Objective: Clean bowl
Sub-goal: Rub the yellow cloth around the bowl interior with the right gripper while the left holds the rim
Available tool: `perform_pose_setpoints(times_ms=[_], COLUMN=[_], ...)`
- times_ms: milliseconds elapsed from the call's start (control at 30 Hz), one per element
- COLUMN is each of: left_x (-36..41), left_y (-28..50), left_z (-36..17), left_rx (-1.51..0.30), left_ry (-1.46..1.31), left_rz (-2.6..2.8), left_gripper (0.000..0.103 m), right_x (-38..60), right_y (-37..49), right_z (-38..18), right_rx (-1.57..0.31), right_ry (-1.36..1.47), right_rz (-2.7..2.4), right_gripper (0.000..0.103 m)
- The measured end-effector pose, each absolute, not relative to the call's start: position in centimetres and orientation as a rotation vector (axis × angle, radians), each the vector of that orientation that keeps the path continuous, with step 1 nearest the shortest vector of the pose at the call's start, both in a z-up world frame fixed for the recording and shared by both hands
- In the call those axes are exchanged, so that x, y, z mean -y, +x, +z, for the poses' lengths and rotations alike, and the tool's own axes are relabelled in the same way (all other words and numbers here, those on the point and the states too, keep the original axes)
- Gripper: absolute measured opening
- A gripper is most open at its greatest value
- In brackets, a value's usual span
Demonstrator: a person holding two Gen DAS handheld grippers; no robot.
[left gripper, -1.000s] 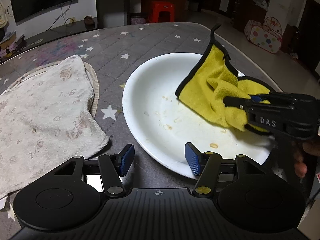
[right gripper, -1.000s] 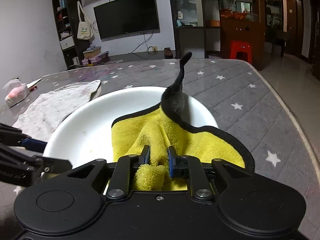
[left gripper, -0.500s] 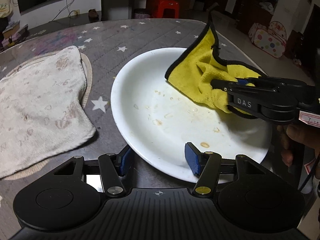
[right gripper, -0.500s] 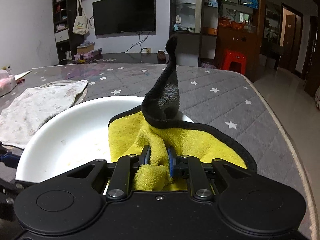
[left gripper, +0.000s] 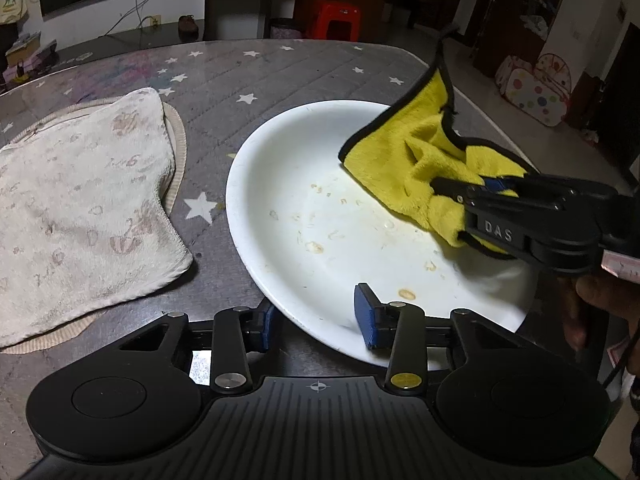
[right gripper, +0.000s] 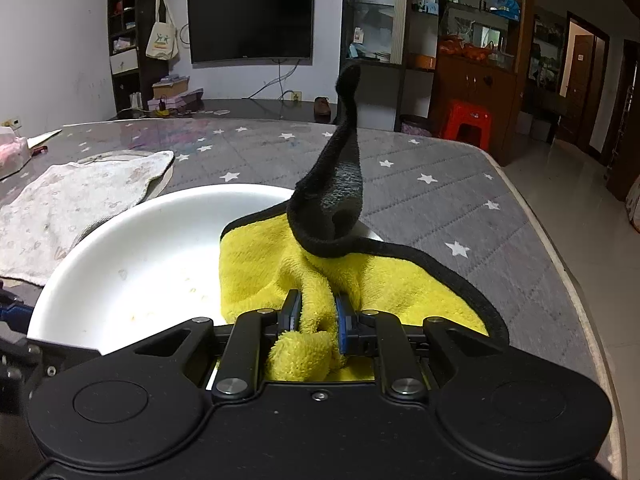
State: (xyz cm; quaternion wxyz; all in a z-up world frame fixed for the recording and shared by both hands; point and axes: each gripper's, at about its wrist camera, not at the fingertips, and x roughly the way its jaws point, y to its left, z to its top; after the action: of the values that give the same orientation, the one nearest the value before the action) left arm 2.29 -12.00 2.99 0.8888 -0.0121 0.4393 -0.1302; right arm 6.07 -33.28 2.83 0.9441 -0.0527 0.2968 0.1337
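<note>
Our left gripper (left gripper: 318, 322) closes its jaws over the bowl's (left gripper: 256, 248) near rim, while our right gripper (right gripper: 316, 318), angled down, pinches the yellow cloth (right gripper: 400, 280).

Raised letters "DAS" stand on the black side of the right gripper (left gripper: 460, 196), seen from the left wrist view. Print on the tote bag (right gripper: 162, 40) hanging by the shelves is too small to read. No other legible text.
</note>
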Motion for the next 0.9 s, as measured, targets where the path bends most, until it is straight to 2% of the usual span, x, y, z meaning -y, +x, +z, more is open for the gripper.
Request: perform_pose_setpoints(times_ms=[900], left_x=[10.9], left_y=[1.9], left_z=[3.6], left_rx=[-0.889], left_ry=[0.042], left_rz=[-0.283], left_gripper=[0.036], right_x=[32.5], right_y=[1.5], right_z=[3.4], right_rx=[-0.645], right_ry=[-0.072], right_rz=[0.332], right_gripper=[0.019])
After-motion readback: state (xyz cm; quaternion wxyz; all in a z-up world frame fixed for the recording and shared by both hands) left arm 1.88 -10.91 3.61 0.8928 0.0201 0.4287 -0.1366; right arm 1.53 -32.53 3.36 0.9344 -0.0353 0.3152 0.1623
